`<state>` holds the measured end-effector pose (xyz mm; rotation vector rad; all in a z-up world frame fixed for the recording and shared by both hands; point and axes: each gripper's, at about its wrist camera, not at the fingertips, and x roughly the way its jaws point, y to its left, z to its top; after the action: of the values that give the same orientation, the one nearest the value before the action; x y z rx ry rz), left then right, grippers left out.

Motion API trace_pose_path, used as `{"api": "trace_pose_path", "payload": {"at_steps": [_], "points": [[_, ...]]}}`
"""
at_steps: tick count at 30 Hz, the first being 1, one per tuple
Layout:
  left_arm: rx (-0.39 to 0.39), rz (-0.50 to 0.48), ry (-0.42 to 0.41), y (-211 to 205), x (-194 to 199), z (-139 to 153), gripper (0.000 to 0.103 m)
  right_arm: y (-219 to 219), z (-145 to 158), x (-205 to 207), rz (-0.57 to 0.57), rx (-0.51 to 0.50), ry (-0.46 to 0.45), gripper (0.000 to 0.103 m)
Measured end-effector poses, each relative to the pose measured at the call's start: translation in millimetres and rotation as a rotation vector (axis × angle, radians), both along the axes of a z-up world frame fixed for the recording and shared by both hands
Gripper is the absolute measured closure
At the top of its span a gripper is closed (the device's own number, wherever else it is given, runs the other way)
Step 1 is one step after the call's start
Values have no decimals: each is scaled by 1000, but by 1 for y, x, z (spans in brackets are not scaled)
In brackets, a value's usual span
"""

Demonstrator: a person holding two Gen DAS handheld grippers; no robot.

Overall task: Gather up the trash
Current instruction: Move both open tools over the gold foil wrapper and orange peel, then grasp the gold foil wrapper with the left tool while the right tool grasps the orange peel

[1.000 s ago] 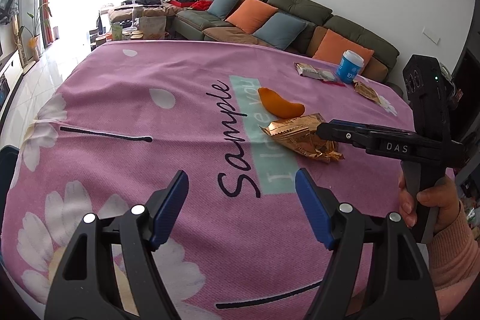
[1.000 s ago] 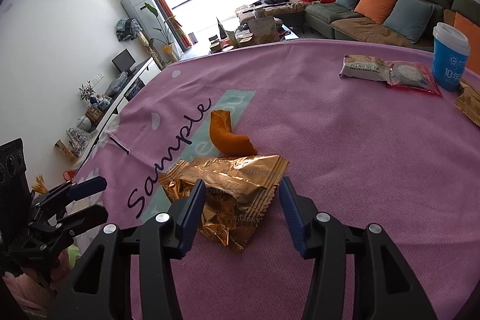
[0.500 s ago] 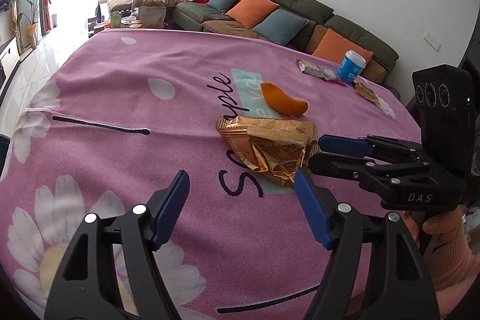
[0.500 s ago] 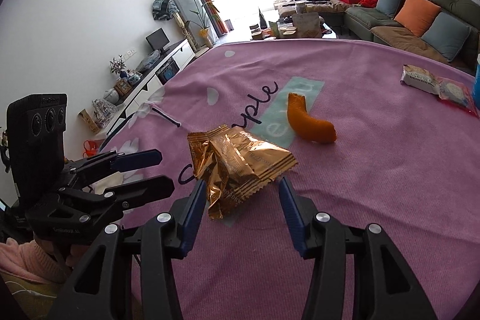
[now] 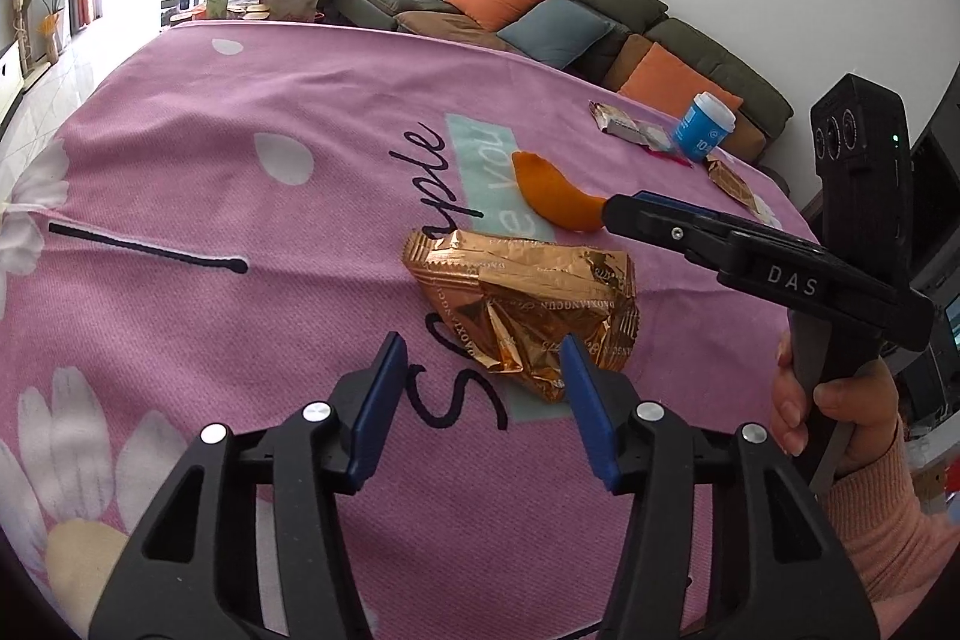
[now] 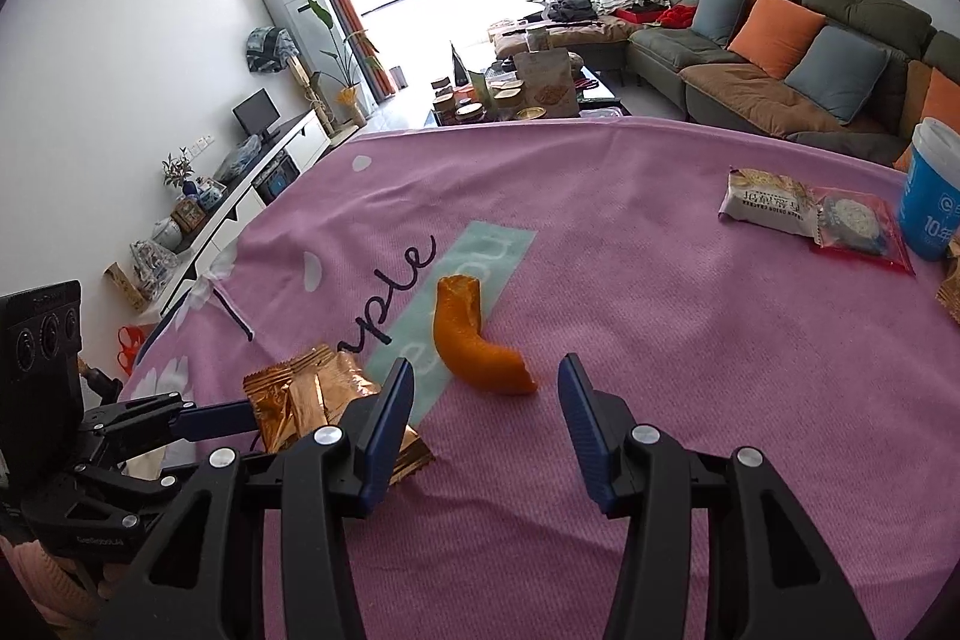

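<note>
Now the gold foil wrapper (image 5: 528, 304) lies crumpled on the pink cloth (image 5: 252, 100) that covers the bench, across the black lettering and the pale green strip (image 6: 456, 292) printed there. That wrapper serves as the landmark for the rest. The left gripper (image 5: 480, 358) hangs just short of its near edge; its blue fingers (image 5: 381, 409) have just been closing, yet they are still spread and clamp nothing, with the right-hand finger just in front of the wrapper's near corner and bare cloth in the gap. The right gripper (image 6: 486, 388) is past the wrapper, over the cloth, its fingers parted and empty, and the orange peel (image 6: 474, 346) lies just ahead of them. From the left wrist view that peel (image 5: 555, 196) sits just beyond the wrapper, partly behind the right gripper's black arm. A hand (image 5: 828, 400) in a pink sleeve (image 5: 882, 526) grips that tool's handle to the right of the wrapper. Well beyond the wrapper, near the cloth's far edge, lie a white snack packet (image 6: 762, 199) and a red-edged clear packet (image 6: 858, 226), touching each other, with a blue paper cup (image 6: 930, 196) upright beside them. Another gold wrapper (image 5: 732, 181) lies close to the cup.
</note>
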<state>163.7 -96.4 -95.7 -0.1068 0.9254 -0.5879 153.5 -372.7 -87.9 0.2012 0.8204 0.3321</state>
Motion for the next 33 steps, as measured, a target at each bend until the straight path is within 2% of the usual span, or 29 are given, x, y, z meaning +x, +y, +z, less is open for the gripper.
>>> {"api": "trace_pose_path", "payload": {"at_steps": [7, 8, 11, 17, 18, 21, 33], "points": [[9, -11, 9, -9, 9, -1, 69, 10, -2, 9, 26, -40, 6, 64], [10, -12, 13, -10, 10, -2, 76, 11, -3, 10, 28, -46, 7, 66], [4, -9, 18, -8, 12, -3, 77, 11, -4, 10, 30, -49, 14, 76], [4, -5, 13, -7, 11, -3, 78, 12, -5, 10, 35, -50, 18, 78], [2, -4, 13, -7, 10, -3, 81, 11, -4, 9, 37, -49, 17, 79], [-2, -3, 9, -5, 7, -2, 82, 13, -2, 8, 45, -48, 4, 91], [2, 31, -62, 18, -10, 16, 83, 20, 12, -8, 48, -28, -61, 92]]}}
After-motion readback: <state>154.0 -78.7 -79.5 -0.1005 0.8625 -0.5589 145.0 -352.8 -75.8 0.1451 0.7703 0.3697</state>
